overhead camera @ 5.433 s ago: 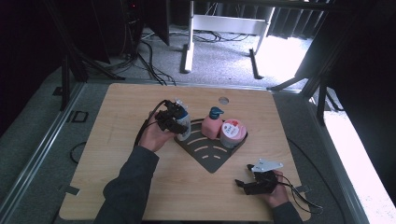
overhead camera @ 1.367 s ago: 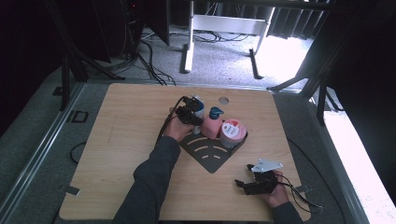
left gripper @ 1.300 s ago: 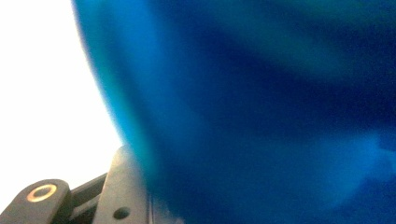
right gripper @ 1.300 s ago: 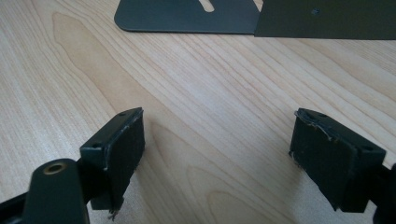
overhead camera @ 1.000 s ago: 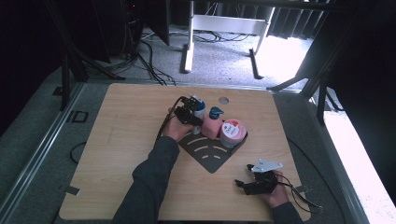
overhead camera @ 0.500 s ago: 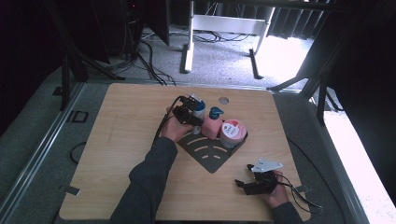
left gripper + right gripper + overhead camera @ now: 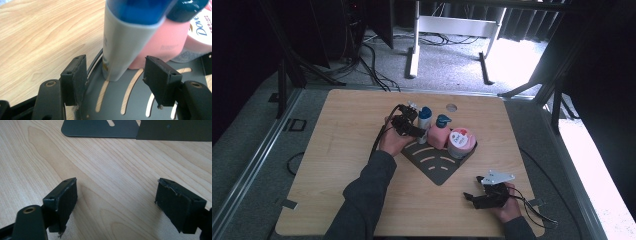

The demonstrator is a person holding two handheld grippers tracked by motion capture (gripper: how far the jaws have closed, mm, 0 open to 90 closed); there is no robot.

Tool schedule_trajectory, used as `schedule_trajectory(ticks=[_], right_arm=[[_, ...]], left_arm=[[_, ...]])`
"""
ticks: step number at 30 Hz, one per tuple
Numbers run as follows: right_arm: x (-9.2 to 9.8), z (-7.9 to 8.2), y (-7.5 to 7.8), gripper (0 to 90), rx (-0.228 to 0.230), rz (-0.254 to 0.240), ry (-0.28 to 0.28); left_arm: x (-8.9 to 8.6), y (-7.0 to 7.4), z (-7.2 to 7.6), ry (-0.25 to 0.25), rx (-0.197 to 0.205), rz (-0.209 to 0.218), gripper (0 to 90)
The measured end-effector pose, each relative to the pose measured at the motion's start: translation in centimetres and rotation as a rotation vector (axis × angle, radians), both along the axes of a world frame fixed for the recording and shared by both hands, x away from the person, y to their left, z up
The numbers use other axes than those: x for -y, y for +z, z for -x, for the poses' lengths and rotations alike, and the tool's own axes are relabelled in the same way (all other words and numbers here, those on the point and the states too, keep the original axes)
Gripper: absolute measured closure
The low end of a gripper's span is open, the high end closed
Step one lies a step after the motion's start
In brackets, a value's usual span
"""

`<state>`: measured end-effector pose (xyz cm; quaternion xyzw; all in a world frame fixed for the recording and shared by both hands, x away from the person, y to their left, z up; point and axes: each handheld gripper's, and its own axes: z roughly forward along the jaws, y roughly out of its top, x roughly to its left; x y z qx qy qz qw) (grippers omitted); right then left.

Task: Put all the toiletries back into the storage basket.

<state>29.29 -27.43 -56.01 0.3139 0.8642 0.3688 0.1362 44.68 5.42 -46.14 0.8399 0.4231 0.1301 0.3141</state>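
White bottle stands upright on the dark rack, just beyond our left gripper, whose parted jaws have just been opening clear of it; our right gripper rests open, well apart.

Right gripper, jaws wide apart over bare wooden table, dark slotted tray beyond

- on the table lies a slotted tray, near the middle.
- along the tray's far edge stand three things in a row: a tube at left, a pump bottle in the middle, a jar at right.
- the left gripper is just left of the tube.
- the right gripper rests near the table's front right, well apart from the tray.
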Motion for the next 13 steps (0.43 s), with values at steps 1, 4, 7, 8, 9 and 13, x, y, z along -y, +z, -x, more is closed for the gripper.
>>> schedule_trajectory(ticks=[1, 4, 7, 8, 9, 13], right_arm=[[0.0, 0.0, 0.0, 17.5, -0.001, 0.0, 0.0], [0.0, 0.0, 0.0, 17.5, -0.001, -0.001, 0.0], [0.0, 0.0, 0.0, 17.6, 0.0, 0.0, 0.0], [0.0, 0.0, 0.0, 17.6, 0.0, 0.0, 0.0], [0.0, 0.0, 0.0, 17.6, -0.001, 0.0, 0.0], [0.0, 0.0, 0.0, 17.6, -0.001, 0.0, 0.0]], left_arm=[[-0.4, 0.0, 0.4, 0.002, 0.006, 0.004, 35.6], [-1.2, -0.1, 0.9, 0.005, 0.01, 0.017, 34.9], [-1.7, -0.3, 1.3, 0.011, 0.015, 0.03, 34.9], [-2.1, -0.4, 1.7, 0.013, 0.017, 0.032, 34.9], [-2.1, -0.4, 1.7, 0.013, 0.017, 0.032, 34.8], [-3.2, -0.9, 2.5, 0.02, 0.018, 0.042, 34.7]])
